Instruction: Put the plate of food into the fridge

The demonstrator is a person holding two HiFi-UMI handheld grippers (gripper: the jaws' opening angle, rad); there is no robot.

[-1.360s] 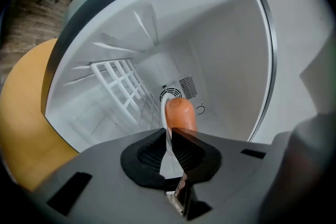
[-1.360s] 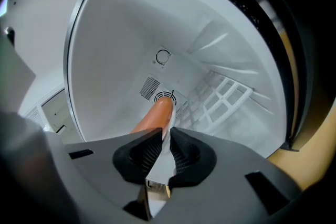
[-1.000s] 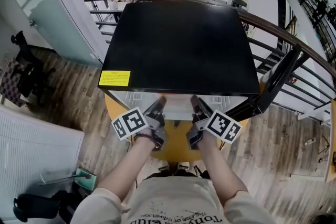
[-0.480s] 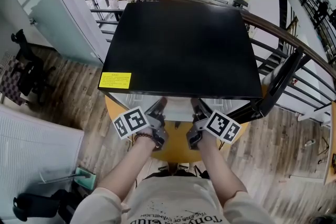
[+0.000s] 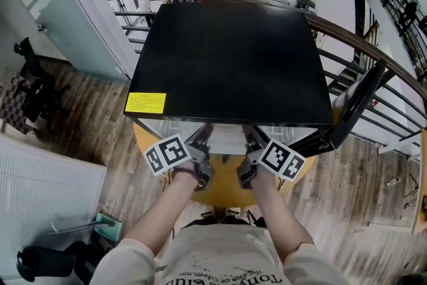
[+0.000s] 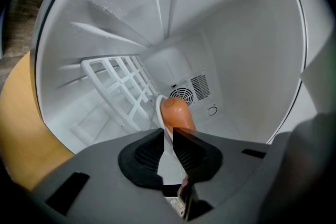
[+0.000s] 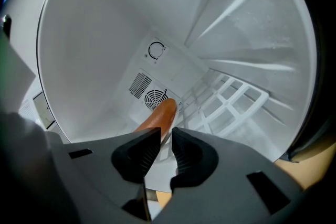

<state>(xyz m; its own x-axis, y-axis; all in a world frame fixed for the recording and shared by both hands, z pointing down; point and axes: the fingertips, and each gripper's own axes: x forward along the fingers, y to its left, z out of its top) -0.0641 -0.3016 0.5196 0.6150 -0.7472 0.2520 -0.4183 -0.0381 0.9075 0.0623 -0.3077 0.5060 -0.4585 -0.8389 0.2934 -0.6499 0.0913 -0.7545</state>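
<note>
Both grippers reach under the black top of the fridge (image 5: 227,57) into its white inside. A white plate (image 6: 159,110) with an orange-brown sausage (image 6: 176,113) is held out in front of them. My left gripper (image 6: 168,134) has the plate's rim between its jaws, which are opening, with a narrow gap showing. My right gripper (image 7: 166,136) is shut on the opposite rim of the plate (image 7: 157,178), and the sausage (image 7: 157,118) lies just beyond its tips. In the head view the left gripper (image 5: 203,133) and right gripper (image 5: 250,135) vanish under the fridge top, so the plate is hidden there.
A white wire shelf (image 6: 123,89) stands tilted inside the fridge, in front of a round fan vent (image 6: 182,94) on the back wall. The fridge's open black door (image 5: 353,110) juts out at right. A yellow round table (image 5: 223,180) is below the hands, and a curved railing (image 5: 373,50) runs behind.
Both hands have barely shifted at the fridge opening; nothing else visibly differs.
</note>
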